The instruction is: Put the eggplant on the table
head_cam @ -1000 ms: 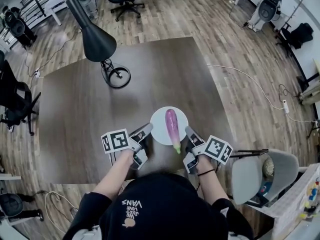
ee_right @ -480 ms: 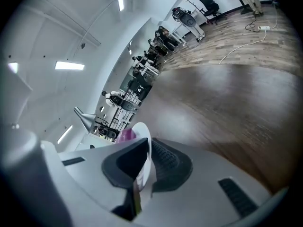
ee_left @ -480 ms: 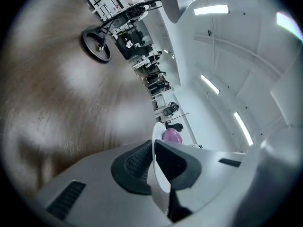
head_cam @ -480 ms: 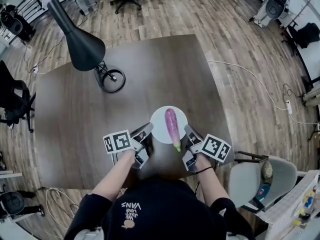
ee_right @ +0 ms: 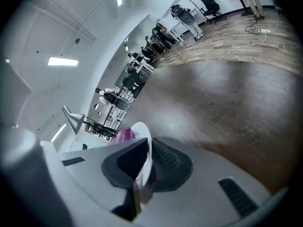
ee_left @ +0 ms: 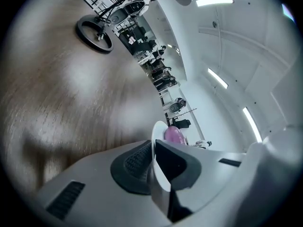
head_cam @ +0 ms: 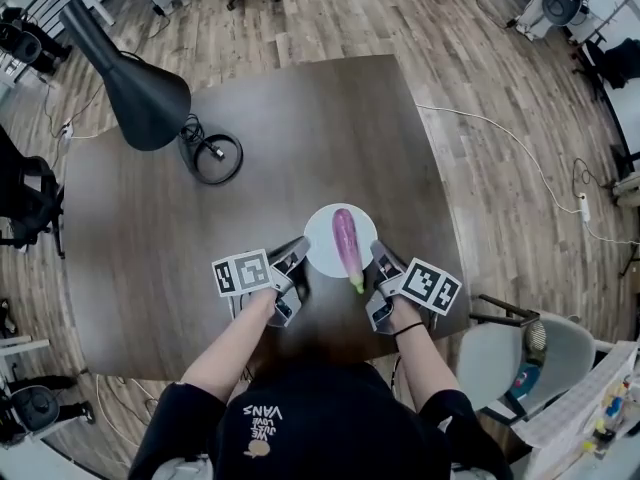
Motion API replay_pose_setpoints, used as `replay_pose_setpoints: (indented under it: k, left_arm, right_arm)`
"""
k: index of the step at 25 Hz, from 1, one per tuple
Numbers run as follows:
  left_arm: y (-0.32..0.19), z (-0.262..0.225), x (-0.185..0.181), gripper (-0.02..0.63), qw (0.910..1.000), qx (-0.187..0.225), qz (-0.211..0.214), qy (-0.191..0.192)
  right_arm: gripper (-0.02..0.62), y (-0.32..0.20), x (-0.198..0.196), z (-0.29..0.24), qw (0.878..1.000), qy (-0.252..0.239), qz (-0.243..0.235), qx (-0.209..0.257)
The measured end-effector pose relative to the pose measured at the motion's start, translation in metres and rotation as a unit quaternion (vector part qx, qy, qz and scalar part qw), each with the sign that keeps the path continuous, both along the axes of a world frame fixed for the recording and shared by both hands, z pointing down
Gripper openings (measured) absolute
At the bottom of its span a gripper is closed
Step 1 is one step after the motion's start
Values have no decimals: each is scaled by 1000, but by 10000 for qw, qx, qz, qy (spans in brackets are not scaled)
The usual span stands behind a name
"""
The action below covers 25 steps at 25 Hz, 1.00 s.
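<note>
Black lamp (head_cam: 145,93) at upper left of surface (head_cam: 300,138); eggplant (head_cam: 346,240) on plate (head_cam: 320,238) between left gripper (head_cam: 297,251) and right gripper (head_cam: 378,256), fingers (ee_left: 135,162) clenched on plate rim.

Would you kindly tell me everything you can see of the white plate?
The white plate is round, smooth and glossy. It lies roughly level over the near part of the dark wooden table, carrying a purple eggplant with its green stem toward the person. The left gripper pinches its left rim and the right gripper its right rim. Whether it touches the table is unclear.
</note>
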<state>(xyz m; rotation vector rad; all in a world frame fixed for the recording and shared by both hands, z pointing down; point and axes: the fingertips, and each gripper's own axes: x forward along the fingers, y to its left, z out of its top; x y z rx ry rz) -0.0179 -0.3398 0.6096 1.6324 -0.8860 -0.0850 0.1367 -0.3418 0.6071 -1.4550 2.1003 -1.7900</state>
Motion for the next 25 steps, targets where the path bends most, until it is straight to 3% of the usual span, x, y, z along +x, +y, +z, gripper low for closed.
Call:
replay_pose_setpoints:
  k: [25]
  left_arm:
    - [-5,45,3,26,9954,-708,217,-606]
  right_arm:
    - [34,-9,2,42,9983,397,-241,-365]
